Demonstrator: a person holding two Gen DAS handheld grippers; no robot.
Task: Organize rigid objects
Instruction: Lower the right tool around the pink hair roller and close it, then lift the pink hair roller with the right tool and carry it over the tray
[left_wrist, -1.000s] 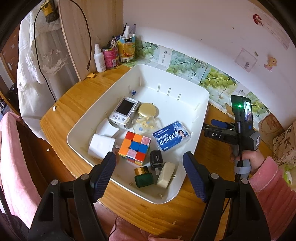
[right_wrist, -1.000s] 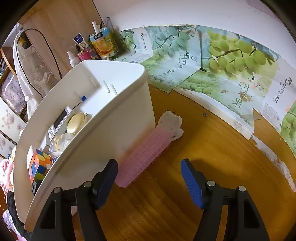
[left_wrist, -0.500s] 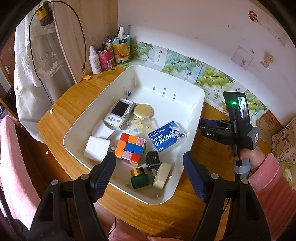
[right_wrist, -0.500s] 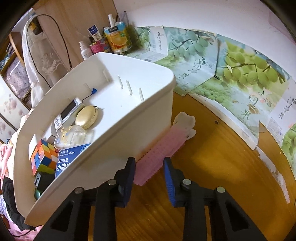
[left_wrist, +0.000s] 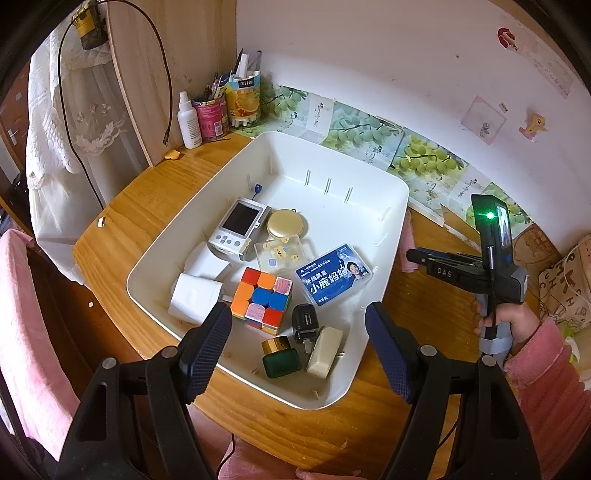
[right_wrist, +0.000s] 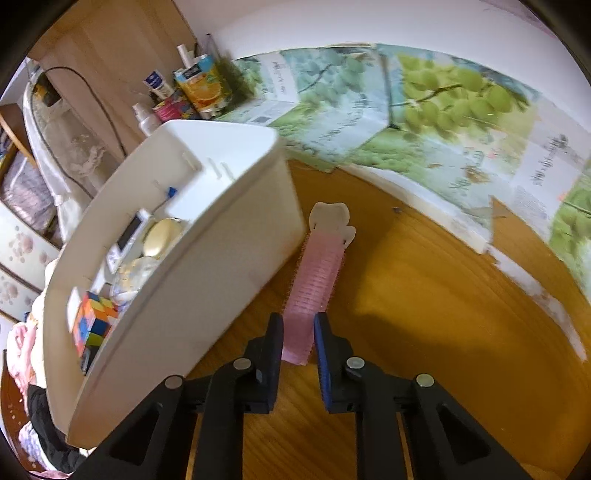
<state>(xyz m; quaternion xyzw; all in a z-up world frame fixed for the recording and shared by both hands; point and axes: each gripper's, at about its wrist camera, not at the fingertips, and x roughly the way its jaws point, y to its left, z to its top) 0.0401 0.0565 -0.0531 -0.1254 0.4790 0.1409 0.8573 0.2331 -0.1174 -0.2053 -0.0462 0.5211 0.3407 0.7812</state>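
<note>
Clip (right_wrist: 317, 280), pink and bristly, sits clamped at its near end in my right gripper (right_wrist: 298, 341), just outside the white bin's (right_wrist: 207, 266) wall above the wooden desk (right_wrist: 424, 295). My left gripper (left_wrist: 298, 349) hovers over the bin, jaws apart, holding nothing. Risk, as I judge it: I grip only the clip's tail, so it could pivot or slip as I lift; its bristles could also snag on the bin's wall or rim, so close beside it. The clip's long axis runs straight away from me, along my fingers, its white tooth-shaped end pointing towards the grape-print wall.
</note>
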